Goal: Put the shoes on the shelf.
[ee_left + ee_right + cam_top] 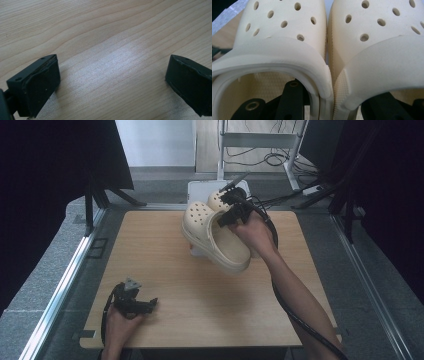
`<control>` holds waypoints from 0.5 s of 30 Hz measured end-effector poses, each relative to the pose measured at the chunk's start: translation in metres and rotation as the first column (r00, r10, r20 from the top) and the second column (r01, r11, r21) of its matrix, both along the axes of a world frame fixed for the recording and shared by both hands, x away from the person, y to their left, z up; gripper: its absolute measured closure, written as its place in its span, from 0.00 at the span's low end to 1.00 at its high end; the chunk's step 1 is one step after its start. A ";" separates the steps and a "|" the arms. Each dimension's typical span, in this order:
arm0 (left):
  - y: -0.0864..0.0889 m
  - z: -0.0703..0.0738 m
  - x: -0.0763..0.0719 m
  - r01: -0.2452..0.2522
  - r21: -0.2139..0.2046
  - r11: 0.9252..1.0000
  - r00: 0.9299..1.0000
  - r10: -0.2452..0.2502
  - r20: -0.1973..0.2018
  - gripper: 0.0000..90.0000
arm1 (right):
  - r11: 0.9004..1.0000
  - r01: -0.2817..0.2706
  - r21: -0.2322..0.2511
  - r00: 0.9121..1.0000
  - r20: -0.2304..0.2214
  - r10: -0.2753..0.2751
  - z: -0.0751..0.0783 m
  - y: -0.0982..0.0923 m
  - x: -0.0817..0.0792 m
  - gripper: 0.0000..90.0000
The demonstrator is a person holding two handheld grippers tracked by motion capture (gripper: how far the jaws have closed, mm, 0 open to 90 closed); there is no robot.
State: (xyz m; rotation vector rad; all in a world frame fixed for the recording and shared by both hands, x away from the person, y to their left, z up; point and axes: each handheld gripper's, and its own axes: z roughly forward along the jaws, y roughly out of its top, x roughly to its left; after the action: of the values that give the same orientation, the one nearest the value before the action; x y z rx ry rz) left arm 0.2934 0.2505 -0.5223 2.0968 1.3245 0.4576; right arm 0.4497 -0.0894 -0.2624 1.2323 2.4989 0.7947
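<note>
Right tongs (pixel 227 212) clamped on the adjoining inner walls of two cream clogs (pixel 220 237); left tongs (pixel 152 304) wide apart over bare table (pixel 200 295).

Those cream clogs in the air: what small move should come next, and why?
Probably carry them a little further and set them down on the white box behind the table. The right gripper has one finger inside each of the clogs, pinching their inner walls together, so both hang above the wooden table; the left gripper rests open.

Two shoes (pixel 220 232) side by side, touching, up over the far middle of the table (pixel 165 265), on the right hand-held gripper (pixel 231 212). Left hand-held gripper (pixel 150 304) down at the near left corner.
</note>
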 end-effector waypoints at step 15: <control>0.000 0.000 0.000 0.006 -0.001 1.000 1.000 -0.006 -0.004 0.00 | 0.969 0.246 -0.003 0.969 -0.020 -0.246 -0.001 0.017 0.067 0.73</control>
State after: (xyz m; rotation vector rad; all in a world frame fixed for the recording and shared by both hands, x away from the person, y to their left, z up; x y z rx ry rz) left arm 0.2930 0.2505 -0.5221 2.1016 1.3202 0.4503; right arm 0.5171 -0.0727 -0.2629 1.5201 2.2986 0.7219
